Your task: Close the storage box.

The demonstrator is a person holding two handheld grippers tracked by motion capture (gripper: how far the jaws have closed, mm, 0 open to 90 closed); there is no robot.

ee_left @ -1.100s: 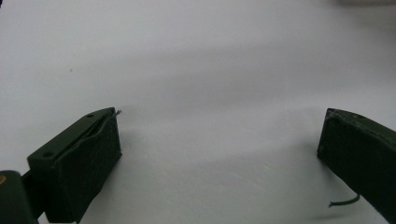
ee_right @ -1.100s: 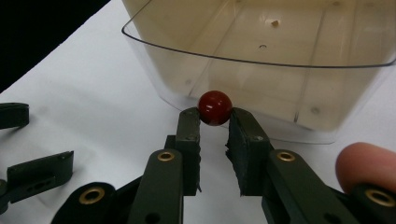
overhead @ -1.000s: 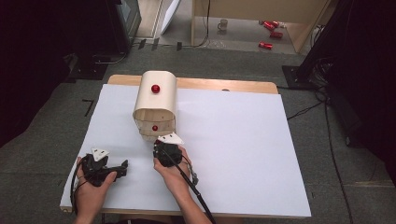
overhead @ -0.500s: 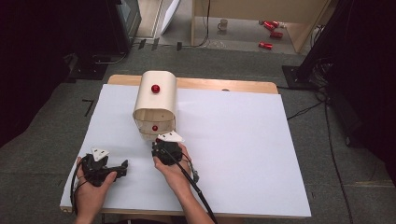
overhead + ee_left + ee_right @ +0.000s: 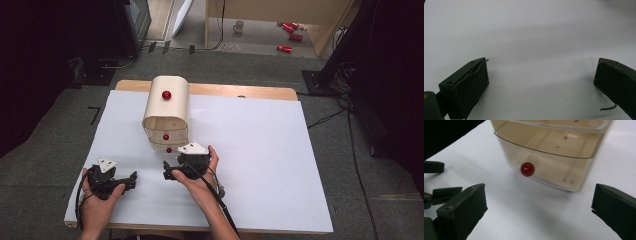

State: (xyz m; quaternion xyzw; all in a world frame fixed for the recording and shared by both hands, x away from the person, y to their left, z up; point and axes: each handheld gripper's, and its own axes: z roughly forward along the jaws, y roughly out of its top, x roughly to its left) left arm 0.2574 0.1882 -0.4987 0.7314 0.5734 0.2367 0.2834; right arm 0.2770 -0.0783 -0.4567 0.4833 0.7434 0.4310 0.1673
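A beige cabinet [image 5: 165,112] with a rounded top stands at the table's back left, with a red knob [image 5: 166,95] on top. Its lowest clear drawer [image 5: 549,157] is drawn out a little, and that drawer's red knob [image 5: 527,169] faces me. My right gripper [image 5: 172,169] sits just in front of the drawer. Its jaws have just been opening; they stand wide apart with nothing between them, short of the knob [image 5: 169,149]. My left gripper [image 5: 131,179] rests open on the white table [image 5: 536,30], to the left of the right one.
The white table top [image 5: 260,150] stretches bare to the right of the cabinet. My left gripper's black jaws [image 5: 439,180] lie at the left edge of the right gripper view. Cables, a mug and red cans lie on the floor beyond the table.
The right gripper has opened, letting go of the drawer's red knob, and drawn back a little from the cabinet. The left gripper has stayed put.
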